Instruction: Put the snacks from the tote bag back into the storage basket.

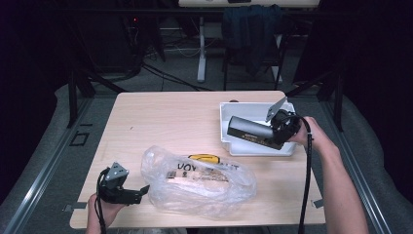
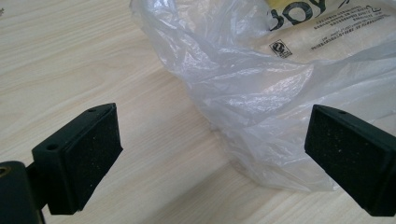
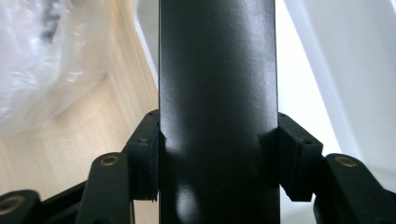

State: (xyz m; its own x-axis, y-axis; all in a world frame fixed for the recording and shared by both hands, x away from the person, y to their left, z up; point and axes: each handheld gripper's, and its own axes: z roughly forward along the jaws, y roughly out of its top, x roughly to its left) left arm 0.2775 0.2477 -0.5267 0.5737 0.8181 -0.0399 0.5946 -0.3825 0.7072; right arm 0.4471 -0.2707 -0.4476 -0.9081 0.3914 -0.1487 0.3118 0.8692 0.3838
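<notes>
Black glossy tube [image 1: 249, 129], clamped in right tool [image 1: 280, 127], over white bin [image 1: 225, 117]

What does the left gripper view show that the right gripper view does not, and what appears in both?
Left gripper view alone: the left gripper with its fingers spread wide and nothing between them, and black print on the clear crinkled plastic bag.

Right gripper view alone: the right gripper shut on the black glossy cylinder, with the white plastic tray beside it.

Both: the light wooden table and part of that same bag, blurred in the right gripper view.
</notes>
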